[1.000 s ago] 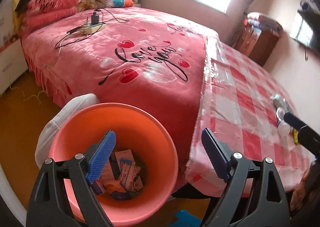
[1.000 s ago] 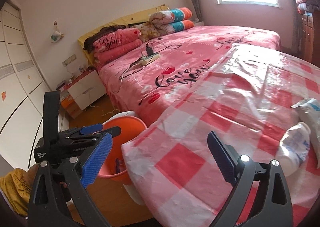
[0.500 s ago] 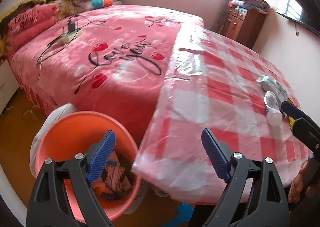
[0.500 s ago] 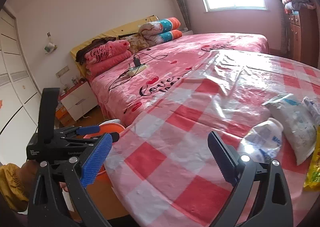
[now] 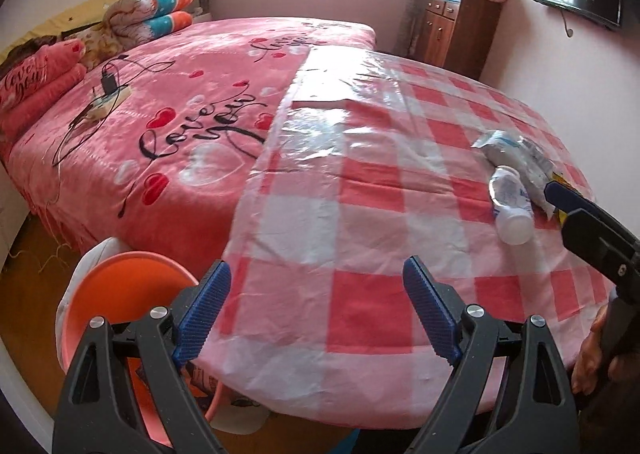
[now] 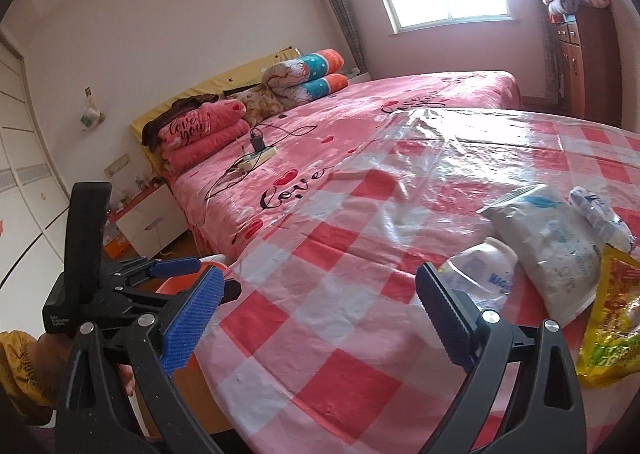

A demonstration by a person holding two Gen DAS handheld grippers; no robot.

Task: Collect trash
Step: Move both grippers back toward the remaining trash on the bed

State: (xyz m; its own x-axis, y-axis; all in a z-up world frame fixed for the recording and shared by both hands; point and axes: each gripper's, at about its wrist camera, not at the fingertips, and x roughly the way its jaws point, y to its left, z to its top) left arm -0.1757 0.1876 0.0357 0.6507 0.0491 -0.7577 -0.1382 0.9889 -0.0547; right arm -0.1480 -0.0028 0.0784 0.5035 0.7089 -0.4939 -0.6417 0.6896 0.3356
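Both grippers, left gripper (image 5: 316, 314) and right gripper (image 6: 320, 318), jaws apart and empty over the checkered cloth's (image 5: 360, 306) near edge.

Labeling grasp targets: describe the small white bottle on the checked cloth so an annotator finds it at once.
Start at the red-and-white checked plastic cloth next to the pink bed. A cluster of trash lies near its right edge; the small white bottle lies on its side at the cluster's near end. Unlike the flat white pouch and yellow wrapper beside it, it is rounded.

Left claw (image 5: 316, 310) and right claw (image 6: 318, 314) both gape wide with nothing between their blue pads
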